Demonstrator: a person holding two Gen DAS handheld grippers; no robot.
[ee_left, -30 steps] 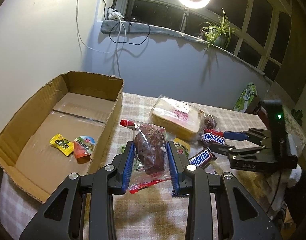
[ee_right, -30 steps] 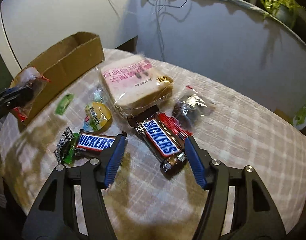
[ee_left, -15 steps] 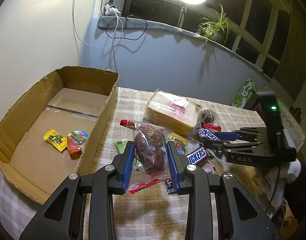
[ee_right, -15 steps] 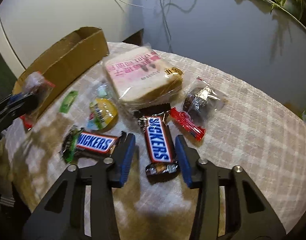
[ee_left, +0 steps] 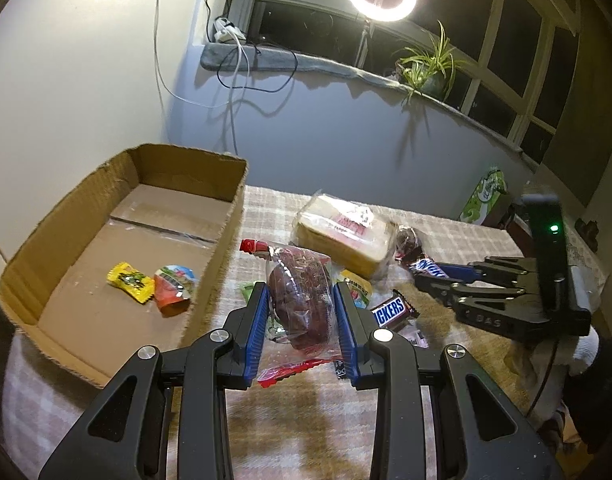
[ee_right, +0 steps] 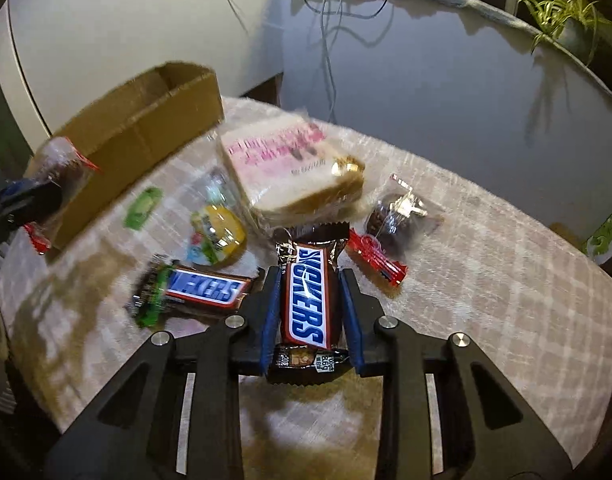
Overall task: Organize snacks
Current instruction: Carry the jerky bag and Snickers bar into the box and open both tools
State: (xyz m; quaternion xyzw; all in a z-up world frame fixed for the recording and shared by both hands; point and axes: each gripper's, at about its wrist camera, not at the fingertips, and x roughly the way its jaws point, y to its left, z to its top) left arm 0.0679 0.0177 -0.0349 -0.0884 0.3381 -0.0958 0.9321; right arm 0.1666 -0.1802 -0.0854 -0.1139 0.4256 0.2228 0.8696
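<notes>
Right wrist view: right gripper [ee_right: 310, 308] angled downward, fingers closing around Snickers bar [ee_right: 309, 302].

A cardboard box [ee_left: 117, 264] is set at the frame's left on the table [ee_left: 289, 424], with two sweets [ee_left: 151, 286] inside. A bread pack [ee_left: 342, 236] is placed right of it, chocolate bars [ee_right: 203, 290] nearer.

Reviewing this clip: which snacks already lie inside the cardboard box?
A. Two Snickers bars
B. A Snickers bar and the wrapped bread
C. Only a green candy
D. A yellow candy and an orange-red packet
D: the left wrist view shows a yellow candy and an orange-red packet on the floor of the cardboard box; both Snickers bars and the bread are outside it.
</notes>
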